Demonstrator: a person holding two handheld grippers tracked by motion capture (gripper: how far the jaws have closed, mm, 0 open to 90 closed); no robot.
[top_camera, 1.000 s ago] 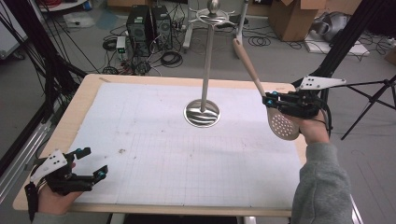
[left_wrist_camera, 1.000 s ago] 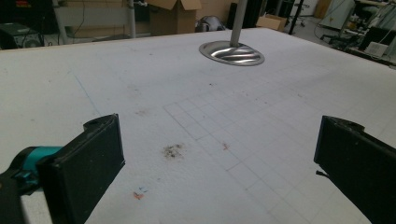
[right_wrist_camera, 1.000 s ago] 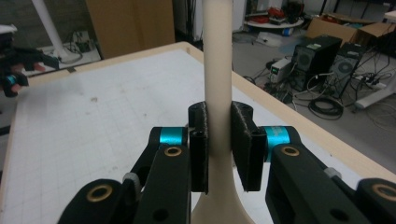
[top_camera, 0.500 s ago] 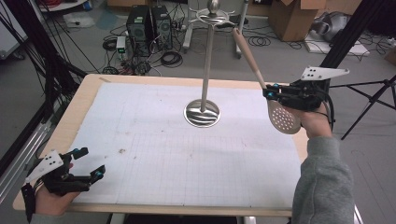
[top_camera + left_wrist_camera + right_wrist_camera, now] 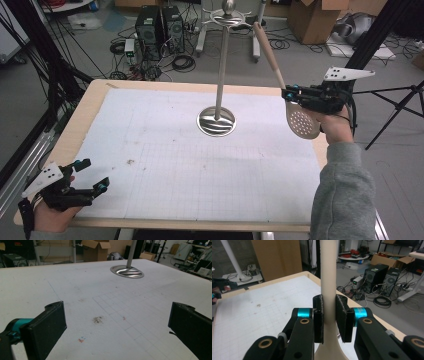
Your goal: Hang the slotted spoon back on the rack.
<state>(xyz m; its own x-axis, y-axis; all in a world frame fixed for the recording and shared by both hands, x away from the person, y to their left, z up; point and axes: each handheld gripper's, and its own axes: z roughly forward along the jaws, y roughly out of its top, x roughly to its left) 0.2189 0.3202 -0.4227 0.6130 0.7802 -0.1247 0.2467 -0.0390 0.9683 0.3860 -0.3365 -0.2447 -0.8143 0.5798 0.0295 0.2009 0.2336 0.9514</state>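
White gridded paper (image 5: 165, 165) covers the wooden table (image 5: 90, 107), marked by a small dark stain (image 5: 131, 161) toward the near left. At the near left corner the left gripper (image 5: 92, 176) sits low over the paper with its jaws spread wide and nothing between them; in the left gripper view the same stain lies on the paper ahead of the gap.

Near the middle, toward the far edge, a metal stand (image 5: 220, 75) rises upright from a round ribbed base (image 5: 216, 121) that rests on the paper. Its top carries a ring of hooks (image 5: 227, 17); nothing seems to hang there, though the view is too small to be sure.

At the right edge the right gripper (image 5: 287, 93) is closed on the neck of a pale slotted spoon (image 5: 301, 121), held clear of the table. The perforated bowl hangs just below the jaws, and the handle (image 5: 268, 50) slants up and away, its tip near the hooks. In the right gripper view both pads press against the handle.
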